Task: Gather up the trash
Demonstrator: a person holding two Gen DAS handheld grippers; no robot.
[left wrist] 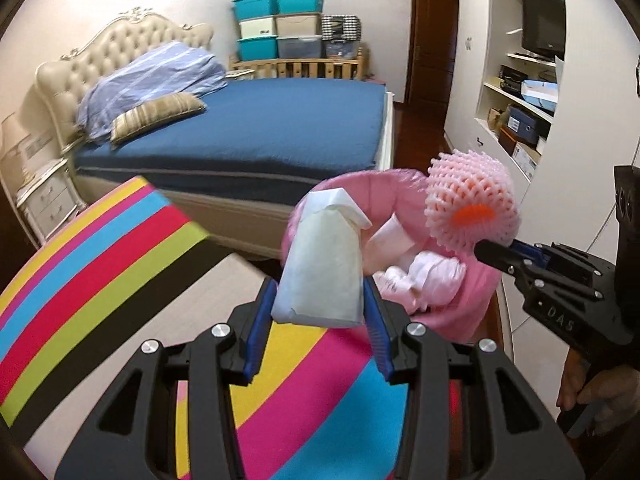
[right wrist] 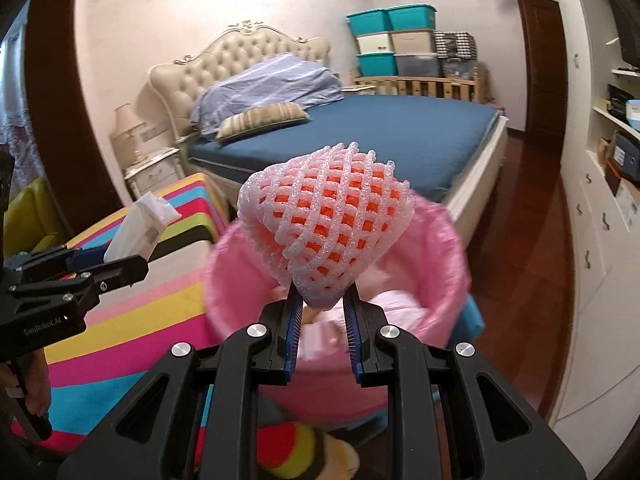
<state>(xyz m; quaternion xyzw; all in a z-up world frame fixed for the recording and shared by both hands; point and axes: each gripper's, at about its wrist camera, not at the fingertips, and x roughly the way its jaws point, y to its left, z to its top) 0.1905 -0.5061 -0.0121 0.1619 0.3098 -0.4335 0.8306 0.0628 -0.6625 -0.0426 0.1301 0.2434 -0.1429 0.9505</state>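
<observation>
The left hand-held gripper [left wrist: 320, 312] pinches a folded white paper wrapper [left wrist: 322, 268]; the right hand-held gripper [right wrist: 322, 312] pinches a pink foam fruit net [right wrist: 328, 224], both over the pink-lined bin [right wrist: 448, 248].

Soft foam net sleeve [right wrist: 326, 220], matt paper packet [left wrist: 322, 264], thin glossy plastic bin liner [right wrist: 448, 248]

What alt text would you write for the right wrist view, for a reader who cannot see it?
The right gripper holds a pink foam fruit net above a pink-lined trash bin that already contains pale crumpled waste. At left, the left gripper carries a white paper packet over a striped cloth; a blue bed stands behind.
</observation>
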